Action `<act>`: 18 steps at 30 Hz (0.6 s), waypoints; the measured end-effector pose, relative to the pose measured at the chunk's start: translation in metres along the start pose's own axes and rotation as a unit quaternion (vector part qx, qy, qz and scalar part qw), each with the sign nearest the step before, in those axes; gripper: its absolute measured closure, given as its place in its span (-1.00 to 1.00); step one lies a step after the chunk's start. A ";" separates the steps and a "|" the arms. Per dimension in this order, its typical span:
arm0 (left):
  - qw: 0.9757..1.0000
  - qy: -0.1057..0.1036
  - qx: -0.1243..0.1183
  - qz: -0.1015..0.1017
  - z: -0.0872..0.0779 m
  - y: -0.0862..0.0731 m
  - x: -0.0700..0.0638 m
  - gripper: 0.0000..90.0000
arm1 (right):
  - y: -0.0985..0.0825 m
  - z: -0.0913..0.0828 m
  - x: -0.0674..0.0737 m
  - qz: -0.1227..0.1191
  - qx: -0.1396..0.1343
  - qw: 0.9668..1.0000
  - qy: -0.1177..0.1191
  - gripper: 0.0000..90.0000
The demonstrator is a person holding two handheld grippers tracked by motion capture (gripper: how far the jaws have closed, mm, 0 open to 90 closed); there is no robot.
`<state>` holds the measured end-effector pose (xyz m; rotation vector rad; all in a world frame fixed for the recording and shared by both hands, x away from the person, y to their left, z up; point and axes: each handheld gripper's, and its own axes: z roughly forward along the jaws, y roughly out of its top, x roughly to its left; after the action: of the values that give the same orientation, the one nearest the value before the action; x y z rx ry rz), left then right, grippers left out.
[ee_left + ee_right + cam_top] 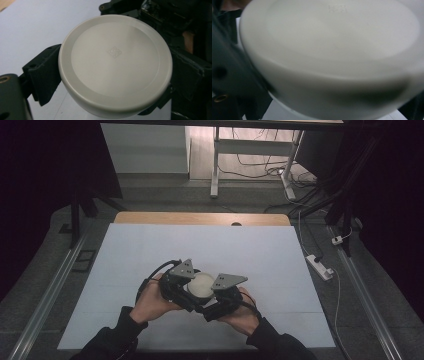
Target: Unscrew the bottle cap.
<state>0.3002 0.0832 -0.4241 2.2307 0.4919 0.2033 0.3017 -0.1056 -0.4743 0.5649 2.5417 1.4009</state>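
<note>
Round white lidded container (115, 66) with a small embossed square mark on its lid, unreadable, held between both near the worktop (150, 250) front, left hand-held gripper (181, 287) and right hand-held gripper (220, 297) each clamped on its sides, contents hidden.

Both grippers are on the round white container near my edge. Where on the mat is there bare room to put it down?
The white mat is bare on its whole far half up to the wooden table edge, and on both side strips left and right of the hands. The crowded spot is near-centre, where the left gripper and right gripper close in on the round white container.
</note>
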 end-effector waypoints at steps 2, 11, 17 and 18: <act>1.000 0.013 -0.002 -0.010 0.002 0.001 -0.002 -0.82 | 0.000 0.000 -0.001 0.004 0.001 1.000 -0.013 -0.86; 0.999 0.035 -0.010 -0.033 0.006 0.003 -0.004 -0.82 | -0.002 0.002 -0.004 0.010 0.002 1.000 -0.028 -0.86; 0.999 0.026 -0.020 -0.030 -0.002 0.005 -0.004 -0.82 | -0.003 0.004 -0.004 0.010 0.006 1.000 -0.026 -0.86; 0.999 0.029 -0.019 -0.029 -0.003 0.006 -0.005 -0.82 | -0.003 0.004 -0.003 0.010 0.006 1.000 -0.026 -0.86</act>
<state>0.2965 0.0800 -0.4178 2.1753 0.5782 0.2446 0.3053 -0.1056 -0.4792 0.6222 2.5117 1.3593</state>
